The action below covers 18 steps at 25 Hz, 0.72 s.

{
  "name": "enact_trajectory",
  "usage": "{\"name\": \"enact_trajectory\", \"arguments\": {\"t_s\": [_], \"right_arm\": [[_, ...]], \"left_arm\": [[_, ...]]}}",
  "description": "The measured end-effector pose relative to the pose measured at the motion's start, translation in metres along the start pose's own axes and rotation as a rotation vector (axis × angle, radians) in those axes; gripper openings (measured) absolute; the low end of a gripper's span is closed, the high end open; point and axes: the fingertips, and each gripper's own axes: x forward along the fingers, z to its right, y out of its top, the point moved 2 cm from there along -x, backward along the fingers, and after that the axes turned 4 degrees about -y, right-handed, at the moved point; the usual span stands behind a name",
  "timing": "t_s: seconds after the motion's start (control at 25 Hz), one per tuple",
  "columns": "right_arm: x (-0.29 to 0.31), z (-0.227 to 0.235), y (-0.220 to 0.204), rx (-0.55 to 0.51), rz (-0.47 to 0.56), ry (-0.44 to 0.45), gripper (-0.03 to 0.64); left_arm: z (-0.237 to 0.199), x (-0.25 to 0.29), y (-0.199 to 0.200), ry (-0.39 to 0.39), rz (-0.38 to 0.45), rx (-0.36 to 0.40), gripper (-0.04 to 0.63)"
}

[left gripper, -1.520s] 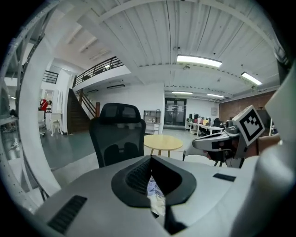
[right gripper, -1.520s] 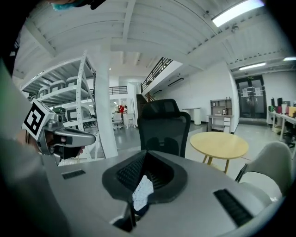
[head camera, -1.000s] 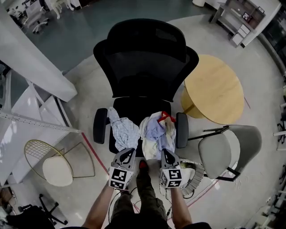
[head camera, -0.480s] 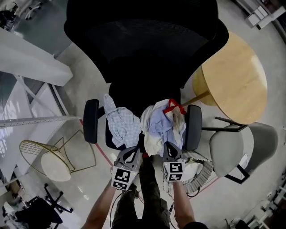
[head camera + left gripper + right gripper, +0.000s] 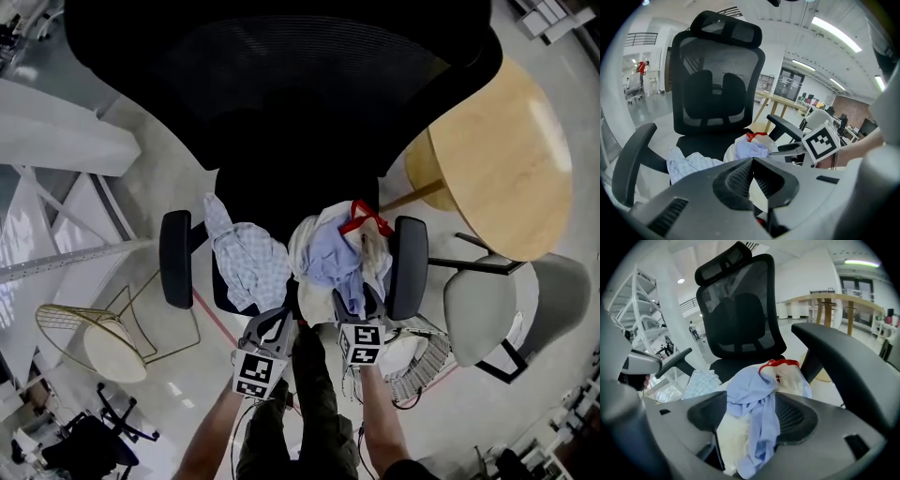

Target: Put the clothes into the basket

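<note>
Clothes lie on the seat of a black office chair (image 5: 281, 103): a pale checked garment (image 5: 246, 264) on the left, and a heap of light blue, white and red clothes (image 5: 339, 255) on the right. My left gripper (image 5: 280, 314) hovers at the seat's front edge, its tips together and holding nothing; in the left gripper view it (image 5: 753, 160) points between the two piles. My right gripper (image 5: 358, 302) is over the heap, jaws opening. In the right gripper view a light blue cloth (image 5: 757, 399) hangs between those jaws (image 5: 752, 414). A white woven basket (image 5: 427, 354) stands on the floor, right of my right arm.
A round wooden table (image 5: 506, 159) and a grey chair (image 5: 487, 314) stand to the right. A gold wire stool (image 5: 98, 342) and white framework (image 5: 56, 141) are on the left. The chair's armrests (image 5: 408, 267) flank the clothes. The person's legs (image 5: 300, 403) are below the grippers.
Both grippers have come down toward the chair seat, and the chair now fills more of the view. The right jaws, shut before, now stand wide around the blue cloth.
</note>
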Motion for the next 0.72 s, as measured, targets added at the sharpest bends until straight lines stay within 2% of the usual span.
{"name": "enact_trajectory", "arguments": {"t_s": [0.24, 0.72], "right_arm": [[0.033, 0.017, -0.02, 0.033, -0.067, -0.064, 0.359], [0.076, 0.015, -0.05, -0.002, -0.133, -0.067, 0.364]], "left_arm": [[-0.005, 0.006, -0.019, -0.008, -0.042, -0.03, 0.006], [-0.014, 0.011, -0.048, 0.004, -0.081, -0.081, 0.007]]}}
